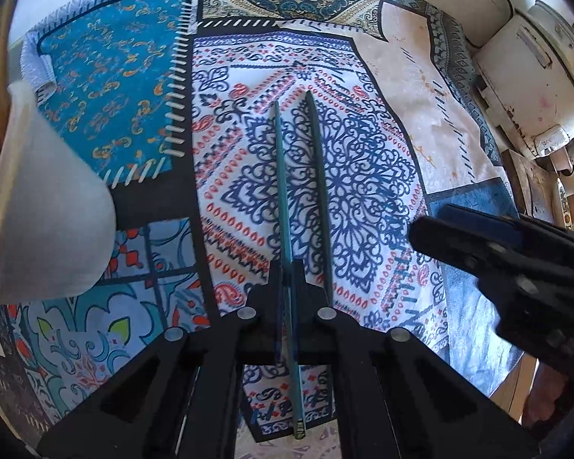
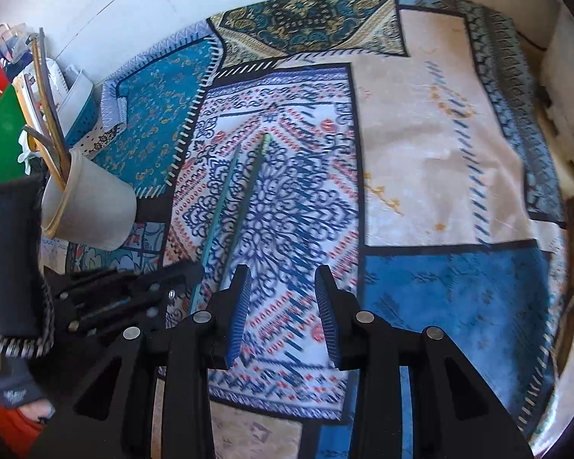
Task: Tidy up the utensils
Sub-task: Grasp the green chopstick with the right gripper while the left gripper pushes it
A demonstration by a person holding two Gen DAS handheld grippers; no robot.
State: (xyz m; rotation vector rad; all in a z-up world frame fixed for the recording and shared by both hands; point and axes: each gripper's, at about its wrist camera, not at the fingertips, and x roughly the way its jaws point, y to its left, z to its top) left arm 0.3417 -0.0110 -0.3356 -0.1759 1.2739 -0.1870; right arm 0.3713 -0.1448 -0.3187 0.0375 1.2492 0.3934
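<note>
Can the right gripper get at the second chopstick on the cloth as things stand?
Probably yes. The right gripper is open with nothing between its pads, and the darker chopstick lies bare on the patterned cloth just ahead. The left gripper, shut on the teal chopstick, crowds that side.

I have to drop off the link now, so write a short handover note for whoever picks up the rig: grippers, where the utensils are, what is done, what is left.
Left gripper: shut on the teal chopstick, near its thick end.
Right gripper: open, empty, above the patterned cloth just right of the pair.
Second, darker chopstick: lies on the cloth beside the held one, untouched.
White cup: at the cloth's left side, already holding some long utensils.
Done: one chopstick gripped.
Left: probably carry it to the cup, then fetch the second.
</note>
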